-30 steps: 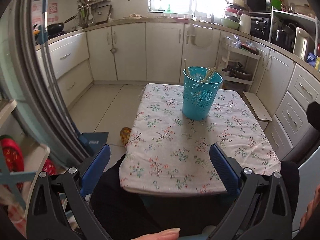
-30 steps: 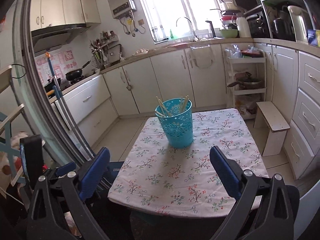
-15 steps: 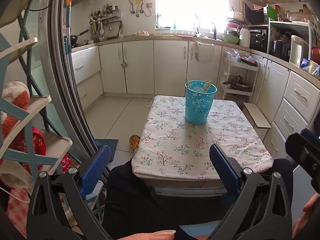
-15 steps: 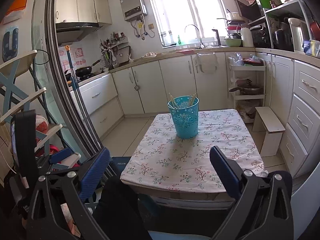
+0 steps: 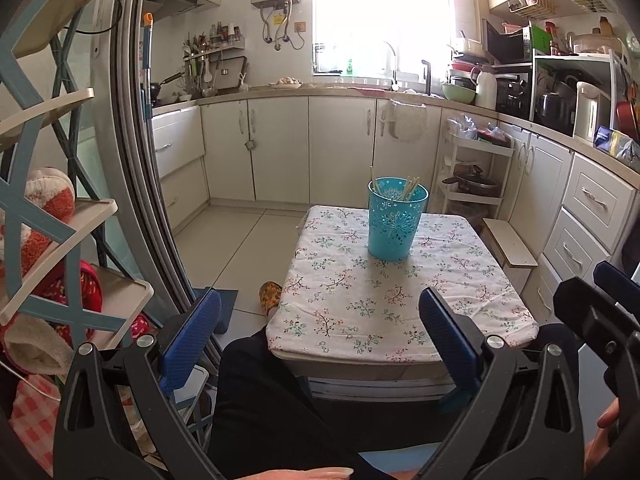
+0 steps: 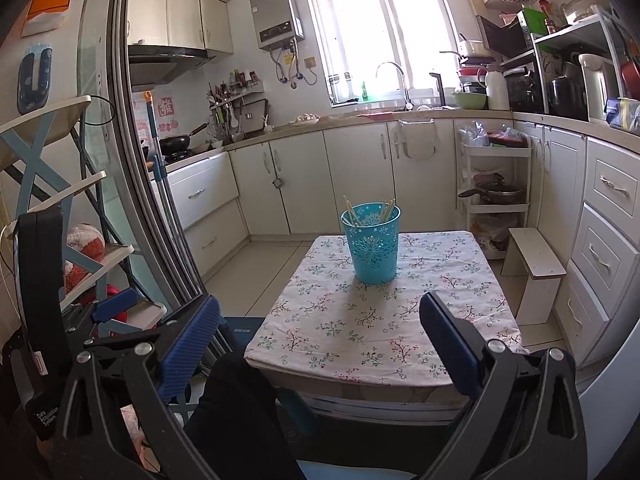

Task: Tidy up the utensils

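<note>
Both grippers are hanging back off the near edge of the table (image 5: 400, 320), low over the person's dark-trousered lap (image 5: 272, 400). The left gripper (image 5: 320, 332) is sitting with its blue pads (image 5: 192, 332) spread wide apart, holding nothing. The right gripper (image 6: 320, 336) is also gaping wide, blue pads (image 6: 448, 344) well apart, nothing between them; its black frame is also poking into the left wrist view at the right edge (image 5: 596, 312). The teal utensil cup (image 5: 397, 219) is standing upright on the floral tablecloth (image 5: 340, 280), toward the far side of the table, well apart from both grippers. Pale chopsticks (image 5: 411, 188) are sticking up out of the cup, leaning against its rim; the exact count cannot be told. From the right wrist view the same cup (image 6: 371, 243) is sitting on the far half of the cloth with the chopsticks (image 6: 352, 212) leaning left and right inside. A small white stool (image 6: 534, 264) is standing on the floor just beside the table's right side. A slipper (image 5: 270, 298) is lying on the floor tiles near the table's left corner. A shelf rack (image 5: 52, 216) with soft items is standing far left.
</note>
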Available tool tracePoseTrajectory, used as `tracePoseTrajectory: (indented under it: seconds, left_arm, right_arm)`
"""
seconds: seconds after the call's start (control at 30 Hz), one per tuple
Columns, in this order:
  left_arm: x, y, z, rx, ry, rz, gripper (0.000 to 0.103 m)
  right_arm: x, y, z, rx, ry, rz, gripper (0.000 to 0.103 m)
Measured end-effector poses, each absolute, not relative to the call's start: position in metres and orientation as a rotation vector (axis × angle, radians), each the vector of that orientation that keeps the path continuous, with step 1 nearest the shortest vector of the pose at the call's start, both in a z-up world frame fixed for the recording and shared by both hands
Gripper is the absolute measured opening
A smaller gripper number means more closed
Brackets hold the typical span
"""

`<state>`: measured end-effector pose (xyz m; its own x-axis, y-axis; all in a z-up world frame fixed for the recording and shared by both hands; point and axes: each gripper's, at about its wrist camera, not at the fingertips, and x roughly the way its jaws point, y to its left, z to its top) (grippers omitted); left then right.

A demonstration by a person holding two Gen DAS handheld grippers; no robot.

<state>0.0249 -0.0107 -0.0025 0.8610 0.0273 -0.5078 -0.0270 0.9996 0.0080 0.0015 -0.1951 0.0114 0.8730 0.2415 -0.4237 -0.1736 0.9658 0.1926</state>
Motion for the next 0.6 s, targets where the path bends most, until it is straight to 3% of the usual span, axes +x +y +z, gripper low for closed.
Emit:
tracePoseTrajectory:
  seconds: [0.6]
  left_arm:
    - [0.0208, -0.0082, 0.0003, 0.005, 0.515, 0.049, 0.095]
  right_arm:
    - [-0.0011, -0.1871, 0.0109, 0.136, 0.468, 0.205, 0.096]
